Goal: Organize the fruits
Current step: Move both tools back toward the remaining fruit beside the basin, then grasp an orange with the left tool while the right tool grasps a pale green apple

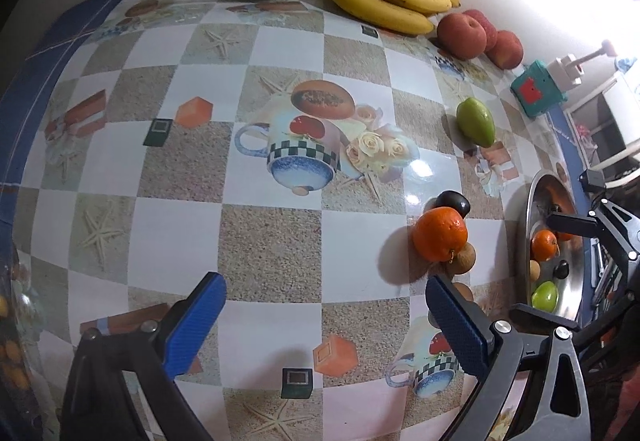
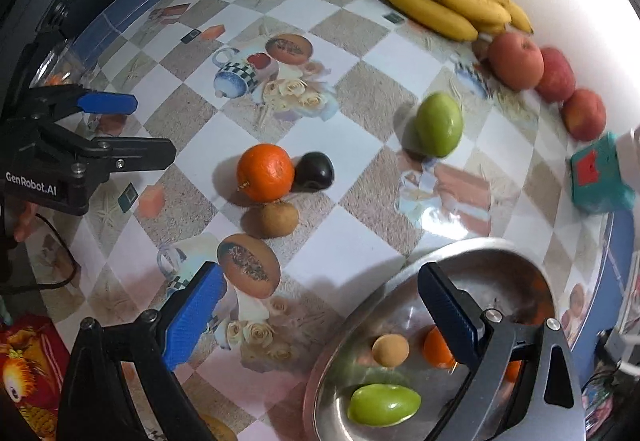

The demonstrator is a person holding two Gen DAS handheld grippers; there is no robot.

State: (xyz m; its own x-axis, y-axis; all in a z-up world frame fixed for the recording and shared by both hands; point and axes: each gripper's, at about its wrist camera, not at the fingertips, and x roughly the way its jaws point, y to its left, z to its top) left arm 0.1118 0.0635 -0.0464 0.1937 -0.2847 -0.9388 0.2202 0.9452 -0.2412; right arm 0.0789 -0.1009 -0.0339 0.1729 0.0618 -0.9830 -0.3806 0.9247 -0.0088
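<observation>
The left gripper (image 1: 326,325) is spread wide and holds nothing; so is the right gripper (image 2: 320,315), hovering over the steel bowl (image 2: 472,247). The orange (image 2: 265,172) lies ahead-left of the bowl, touching a dark plum (image 2: 315,171) and a brown round fruit (image 2: 276,219). I judge the left gripper nearer. Another orange (image 2: 437,347) in the bowl is partly hidden.

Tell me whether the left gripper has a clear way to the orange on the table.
Probably yes. The left gripper is open and empty, and the orange lies just ahead toward its right finger. The dark fruit and brown fruit touching it crowd the grasp.
</observation>
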